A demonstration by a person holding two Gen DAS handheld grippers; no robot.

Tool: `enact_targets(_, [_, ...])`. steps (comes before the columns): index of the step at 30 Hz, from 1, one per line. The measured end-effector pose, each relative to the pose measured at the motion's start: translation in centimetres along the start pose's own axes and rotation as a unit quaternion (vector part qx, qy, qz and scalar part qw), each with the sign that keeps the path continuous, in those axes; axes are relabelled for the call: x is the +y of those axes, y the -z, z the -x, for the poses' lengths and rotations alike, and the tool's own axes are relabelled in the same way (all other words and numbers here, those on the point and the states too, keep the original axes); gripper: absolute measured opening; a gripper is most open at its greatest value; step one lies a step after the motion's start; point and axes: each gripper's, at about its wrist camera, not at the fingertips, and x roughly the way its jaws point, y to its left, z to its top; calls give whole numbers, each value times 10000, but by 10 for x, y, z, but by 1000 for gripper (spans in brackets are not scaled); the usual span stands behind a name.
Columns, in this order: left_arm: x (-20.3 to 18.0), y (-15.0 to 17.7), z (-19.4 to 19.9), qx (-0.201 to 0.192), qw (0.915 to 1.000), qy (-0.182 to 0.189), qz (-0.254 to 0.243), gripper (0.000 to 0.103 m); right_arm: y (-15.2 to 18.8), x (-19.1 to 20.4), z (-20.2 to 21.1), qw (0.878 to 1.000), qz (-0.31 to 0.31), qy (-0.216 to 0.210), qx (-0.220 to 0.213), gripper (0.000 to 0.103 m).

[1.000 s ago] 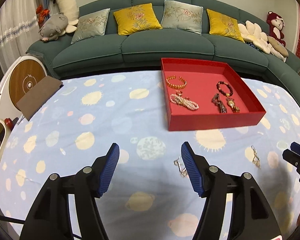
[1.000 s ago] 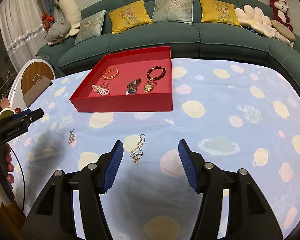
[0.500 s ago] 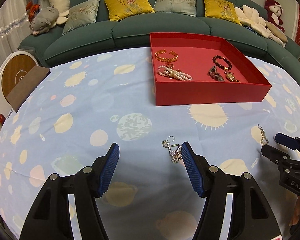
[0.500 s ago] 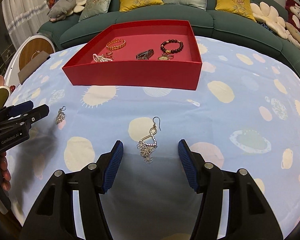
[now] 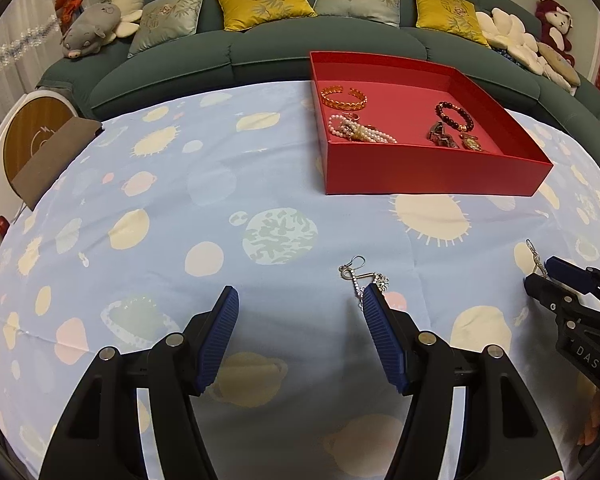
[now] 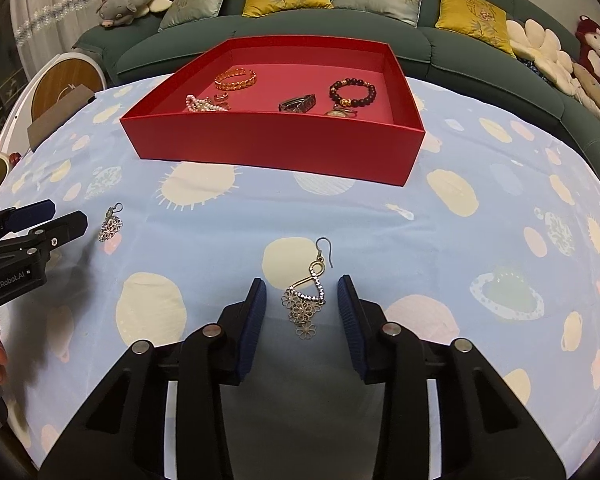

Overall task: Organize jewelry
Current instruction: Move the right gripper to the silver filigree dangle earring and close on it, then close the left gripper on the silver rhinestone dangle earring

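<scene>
right gripper (image 6: 302, 306): jaws apart, straddling one flower earring (image 6: 306, 300) on the cloth. left gripper (image 5: 298, 316): jaws wide; second earring (image 5: 362, 276) at its right fingertip. red tray (image 6: 276, 152) beyond both.

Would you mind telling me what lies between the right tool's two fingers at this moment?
In the right wrist view, a dangling flower earring lies flat on the tablecloth between the right tool's open fingers, touching neither.

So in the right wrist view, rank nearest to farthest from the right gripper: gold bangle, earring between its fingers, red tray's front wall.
1. Earring, between the right gripper's open fingers.
2. Tray front wall, ahead.
3. Bangle, back left inside the tray.
</scene>
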Motion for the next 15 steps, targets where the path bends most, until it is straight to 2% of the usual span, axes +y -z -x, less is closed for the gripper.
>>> enact_targets(2, [0, 0, 0, 8, 10000, 29, 7, 62, 0, 1, 0, 10000, 15, -14, 2, 31])
enact_targets(7, [-1, 1, 0, 15, 10000, 81, -24, 62, 0, 5, 1, 10000, 70, -56, 17, 16])
enact_targets(15, [-2, 1, -11, 151, 9993, 317, 112, 62, 0, 1, 8, 9999, -68, -141, -31, 15])
